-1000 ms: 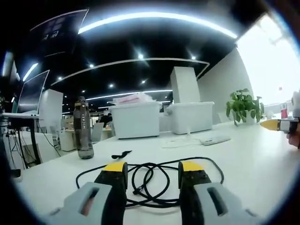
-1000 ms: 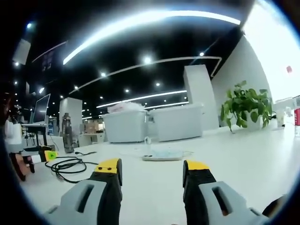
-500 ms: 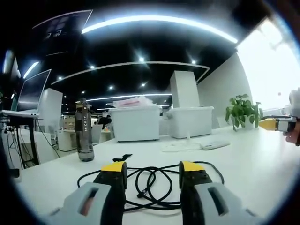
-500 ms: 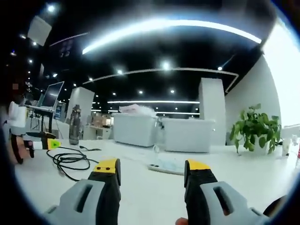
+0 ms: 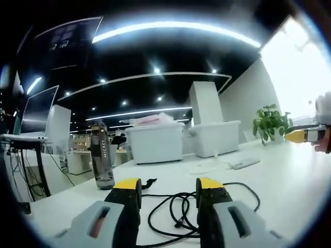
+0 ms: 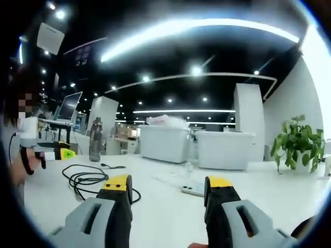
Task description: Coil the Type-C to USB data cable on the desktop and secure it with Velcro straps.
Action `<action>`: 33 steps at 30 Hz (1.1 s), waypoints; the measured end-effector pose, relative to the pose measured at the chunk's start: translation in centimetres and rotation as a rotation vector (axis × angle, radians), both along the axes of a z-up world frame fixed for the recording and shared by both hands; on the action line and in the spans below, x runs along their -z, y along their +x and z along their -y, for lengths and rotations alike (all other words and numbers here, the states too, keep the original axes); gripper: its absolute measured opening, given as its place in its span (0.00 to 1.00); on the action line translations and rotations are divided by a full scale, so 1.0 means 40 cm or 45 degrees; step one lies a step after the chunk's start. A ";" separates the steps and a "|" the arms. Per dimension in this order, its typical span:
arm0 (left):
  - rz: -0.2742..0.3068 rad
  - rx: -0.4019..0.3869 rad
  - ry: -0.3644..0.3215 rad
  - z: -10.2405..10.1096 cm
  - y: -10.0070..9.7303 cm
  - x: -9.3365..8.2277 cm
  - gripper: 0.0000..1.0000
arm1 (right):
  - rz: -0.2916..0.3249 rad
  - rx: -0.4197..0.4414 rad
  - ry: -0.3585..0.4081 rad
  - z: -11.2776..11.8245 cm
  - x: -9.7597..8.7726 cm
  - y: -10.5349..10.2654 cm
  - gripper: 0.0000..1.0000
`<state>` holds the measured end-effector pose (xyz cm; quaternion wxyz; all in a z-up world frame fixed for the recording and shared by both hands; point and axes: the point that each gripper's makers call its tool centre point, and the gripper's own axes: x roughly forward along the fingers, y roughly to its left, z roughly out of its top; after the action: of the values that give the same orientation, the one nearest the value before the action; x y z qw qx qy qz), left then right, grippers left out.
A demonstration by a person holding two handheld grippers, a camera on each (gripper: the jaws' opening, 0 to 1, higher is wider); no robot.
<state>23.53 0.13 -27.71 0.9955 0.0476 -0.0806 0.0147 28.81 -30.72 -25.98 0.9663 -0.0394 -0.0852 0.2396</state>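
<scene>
A black data cable (image 5: 178, 214) lies in loose loops on the white desk (image 5: 279, 181), just ahead of and below my left gripper (image 5: 166, 185). That gripper is open and nothing sits between its jaws. A small black Velcro strap (image 5: 150, 182) lies beyond the cable, near the bottle. In the right gripper view the cable (image 6: 85, 179) rests to the left, with the strap (image 6: 114, 166) behind it. My right gripper (image 6: 168, 183) is open and empty over bare desk. The left gripper (image 6: 58, 153) shows at far left in a person's hand; the right gripper (image 5: 301, 136) shows at the right edge.
A dark water bottle (image 5: 103, 163) stands left of the cable. Two white storage bins (image 5: 155, 144) sit at the back of the desk, with a potted plant (image 5: 271, 124) to the right. A white power strip (image 6: 194, 189) lies ahead of the right gripper. A monitor (image 5: 36, 111) stands at far left.
Both views have shifted with the hands: the left camera has come lower and closer to the cable, and the right camera has turned toward it. The cable itself has stayed put.
</scene>
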 end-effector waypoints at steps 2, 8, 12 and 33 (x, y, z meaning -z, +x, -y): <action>0.003 -0.004 0.012 -0.010 0.001 -0.009 0.44 | -0.001 -0.037 -0.004 -0.018 -0.003 0.003 0.53; 0.033 -0.031 0.036 -0.047 0.001 -0.043 0.44 | -0.171 -0.208 0.134 -0.085 0.009 0.010 0.53; 0.050 -0.044 0.063 -0.070 0.002 -0.070 0.44 | -0.177 -0.213 0.073 -0.108 0.010 0.025 0.53; -0.037 -0.061 0.115 -0.179 0.067 -0.033 0.44 | -0.285 -0.432 -0.037 -0.284 0.051 0.073 0.52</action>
<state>26.22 7.28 -26.41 0.9928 0.0945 -0.0655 0.0341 31.74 -19.38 -28.02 0.9149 -0.0117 0.0207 0.4031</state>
